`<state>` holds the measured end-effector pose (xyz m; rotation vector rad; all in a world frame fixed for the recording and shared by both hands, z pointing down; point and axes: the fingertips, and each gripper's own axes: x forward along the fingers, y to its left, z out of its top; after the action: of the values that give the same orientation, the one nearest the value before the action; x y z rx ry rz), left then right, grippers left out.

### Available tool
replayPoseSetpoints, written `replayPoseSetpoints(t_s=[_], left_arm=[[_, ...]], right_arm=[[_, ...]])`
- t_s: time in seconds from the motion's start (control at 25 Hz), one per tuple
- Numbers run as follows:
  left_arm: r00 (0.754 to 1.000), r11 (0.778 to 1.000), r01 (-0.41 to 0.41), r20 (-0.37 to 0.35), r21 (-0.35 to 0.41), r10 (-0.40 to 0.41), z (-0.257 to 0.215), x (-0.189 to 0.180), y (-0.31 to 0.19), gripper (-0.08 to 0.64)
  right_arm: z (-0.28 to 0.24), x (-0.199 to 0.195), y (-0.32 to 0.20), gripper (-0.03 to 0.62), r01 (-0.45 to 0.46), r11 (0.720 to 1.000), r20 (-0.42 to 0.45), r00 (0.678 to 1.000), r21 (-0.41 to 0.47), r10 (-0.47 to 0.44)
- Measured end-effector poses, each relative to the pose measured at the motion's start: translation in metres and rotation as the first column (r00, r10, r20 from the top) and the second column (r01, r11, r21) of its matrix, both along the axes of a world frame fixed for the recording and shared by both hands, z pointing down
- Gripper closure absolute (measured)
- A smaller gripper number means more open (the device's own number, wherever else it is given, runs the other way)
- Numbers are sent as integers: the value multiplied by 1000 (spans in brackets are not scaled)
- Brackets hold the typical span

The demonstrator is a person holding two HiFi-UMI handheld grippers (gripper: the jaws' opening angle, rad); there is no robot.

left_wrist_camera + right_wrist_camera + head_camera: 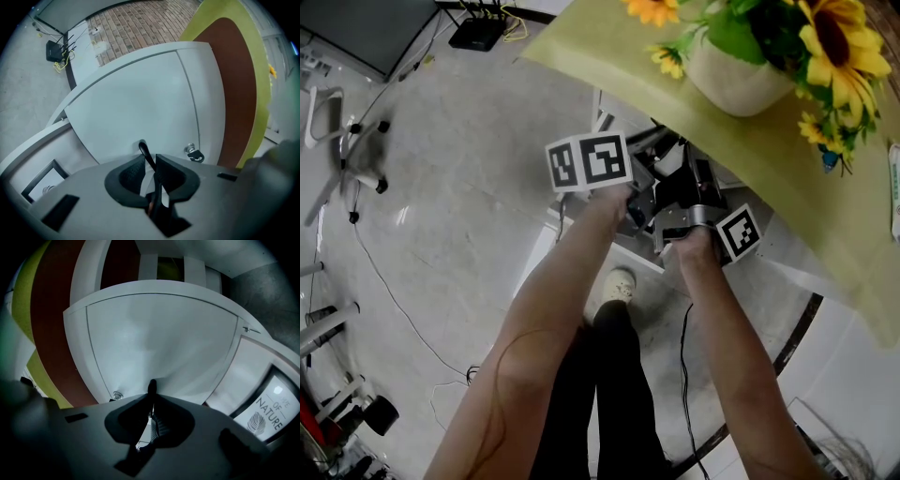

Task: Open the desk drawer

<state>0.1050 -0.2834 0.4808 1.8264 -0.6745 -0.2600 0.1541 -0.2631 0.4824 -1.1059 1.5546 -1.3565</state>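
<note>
Under the yellow-clothed desk [600,47] the white drawer front [140,103] faces the person, a white pot [739,82] on top holds sunflowers [831,42], and the left gripper [151,171] and right gripper [152,416] each clamp the drawer's thin dark handle [143,149], which runs along the desk edge.

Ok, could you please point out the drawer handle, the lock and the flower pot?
drawer handle [142,149], left gripper view, its black tip.
lock [191,150], left gripper view, its metal cylinder.
flower pot [736,82], head view, its white side.

grippers [149,161] [152,399]: 2 | drawer [140,108]: 1 | flowerpot [736,80]: 1 | router [476,33]: 1
</note>
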Motion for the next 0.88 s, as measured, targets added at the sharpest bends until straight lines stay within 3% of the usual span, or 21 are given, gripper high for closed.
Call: replayPoseSetpoints(t_s=[0.88], left_arm=[[1000, 998, 14, -1, -54, -14, -2, -27, 69, 485]], right_arm=[[-1, -27, 67, 554, 7, 998, 44, 999, -57, -5]])
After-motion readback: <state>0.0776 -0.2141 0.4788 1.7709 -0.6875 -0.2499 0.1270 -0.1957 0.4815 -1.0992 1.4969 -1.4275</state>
